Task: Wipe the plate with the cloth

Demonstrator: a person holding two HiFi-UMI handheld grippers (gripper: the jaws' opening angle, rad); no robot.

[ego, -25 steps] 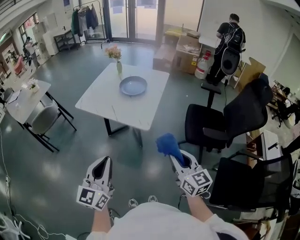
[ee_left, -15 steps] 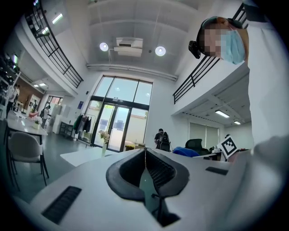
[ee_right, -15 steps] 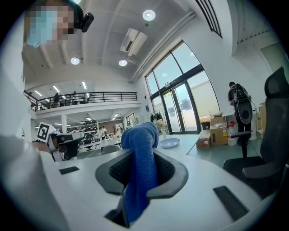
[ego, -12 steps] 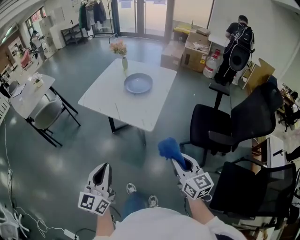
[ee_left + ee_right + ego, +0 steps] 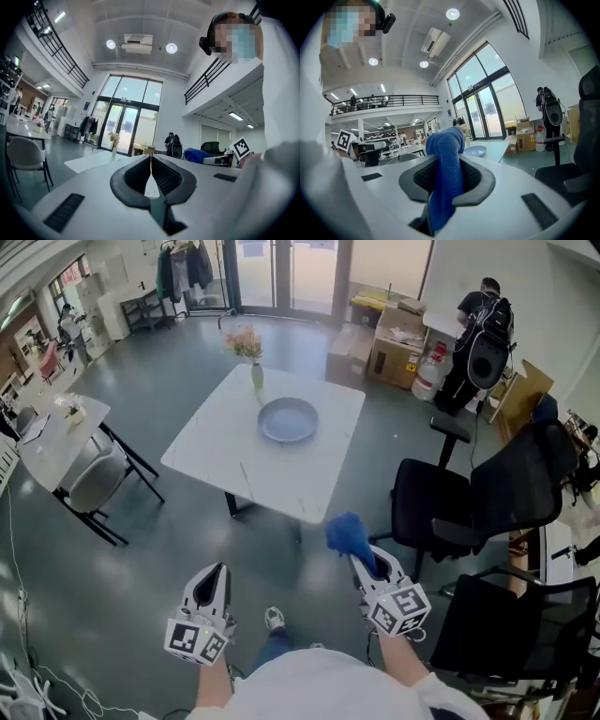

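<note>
Plate (image 5: 288,419): mid-counter (image 5: 225,474), well apart, straight ahead between both grippers. Right gripper (image 5: 364,559): fingers clenched on blue cloth (image 5: 347,532), which points toward the plate. Left gripper (image 5: 216,570): fingers clenched together, empty.

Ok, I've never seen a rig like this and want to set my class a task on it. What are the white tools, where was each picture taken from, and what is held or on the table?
No robot here: a person holds two two-jaw grippers; the patterned cubes belong to the grippers. One picture comes from a camera on the person's head, looking down. The other two come from cameras riding on each gripper, looking along its jaws. The left gripper is shut and empty. The right gripper is shut on a blue cloth. Ahead, a white table bears a bluish plate and a vase of flowers. Wiping has not begun.
</note>
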